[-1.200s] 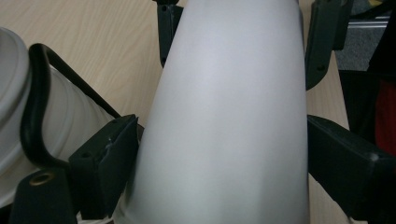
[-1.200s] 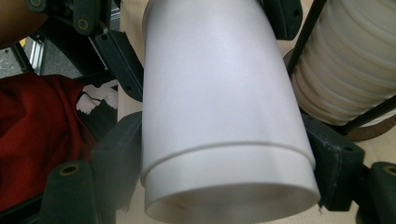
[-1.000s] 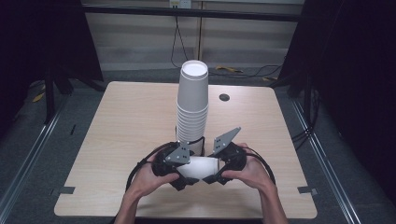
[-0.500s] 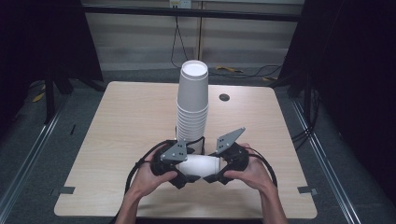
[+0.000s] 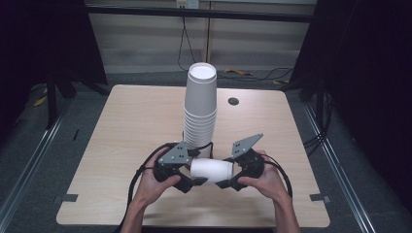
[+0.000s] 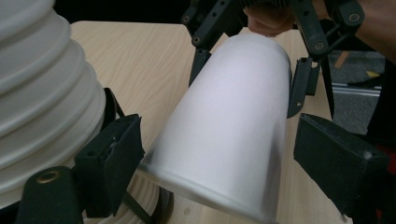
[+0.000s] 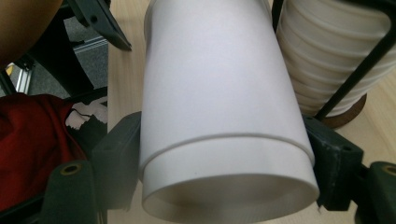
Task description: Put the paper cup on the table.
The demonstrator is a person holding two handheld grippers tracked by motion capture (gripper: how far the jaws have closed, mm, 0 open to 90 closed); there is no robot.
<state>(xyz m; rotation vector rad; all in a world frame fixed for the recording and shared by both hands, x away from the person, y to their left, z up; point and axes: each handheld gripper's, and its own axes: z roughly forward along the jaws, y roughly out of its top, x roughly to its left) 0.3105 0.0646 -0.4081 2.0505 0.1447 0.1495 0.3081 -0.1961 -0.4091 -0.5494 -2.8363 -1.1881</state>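
The room is dark, with black curtains at both sides and cables on the floor at the far end. In the middle stands a light wooden surface (image 5: pixel 126 126). A tall stack of white cups (image 5: pixel 200 109) stands on it, upside down, a little past the middle. A small dark round hole (image 5: pixel 233 101) sits in the wood to the right of the stack.

Near the front edge, a person holds one pair of tongs in each hand. Between the two hangs a single white cup (image 5: pixel 211 170), lying on its side just in front of the stack and a little above the wood.

The left tongs (image 5: pixel 194 181) point to the right, toward the cup. Their jaws have just been closing, and the cup's narrow end sits between them. In the left gripper view one black jaw touches the cup's side and the other stands a little away from it, so they do not pinch it yet. The stack is just beside that jaw.

The right tongs (image 5: pixel 224 183) point to the left. In the right gripper view they pinch the cup's wide, open end (image 7: pixel 229 196), one black jaw pressed on each side. The ribbed rims of the stack show close behind the cup.
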